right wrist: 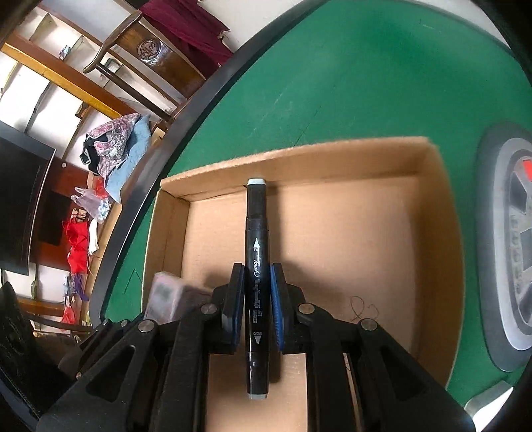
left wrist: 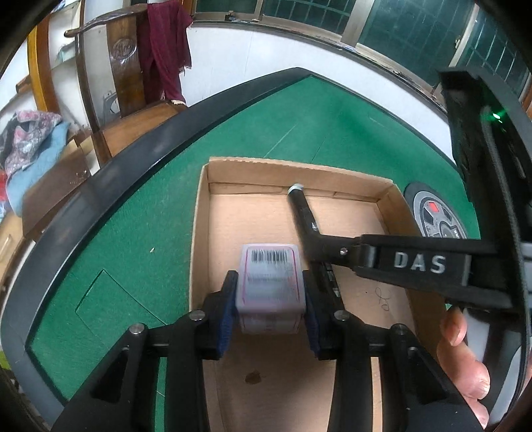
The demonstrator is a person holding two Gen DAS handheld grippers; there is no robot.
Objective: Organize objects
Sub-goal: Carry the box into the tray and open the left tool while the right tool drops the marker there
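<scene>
Fingers of the left gripper (left wrist: 270,309) bracket a small box (left wrist: 270,282), barely parted; the right gripper (right wrist: 256,309) pinches a marker (right wrist: 256,266). Both hang over the tray (left wrist: 199,232), marker toward two o'clock. Placing step: next, lower and release.

- Your green felt table (left wrist: 139,212), black rimmed.
- Far left, wooden chair (left wrist: 123,66), maroon cloth (left wrist: 166,50) draped over it.
- Barred windows (left wrist: 382,23) along the white far wall.
</scene>
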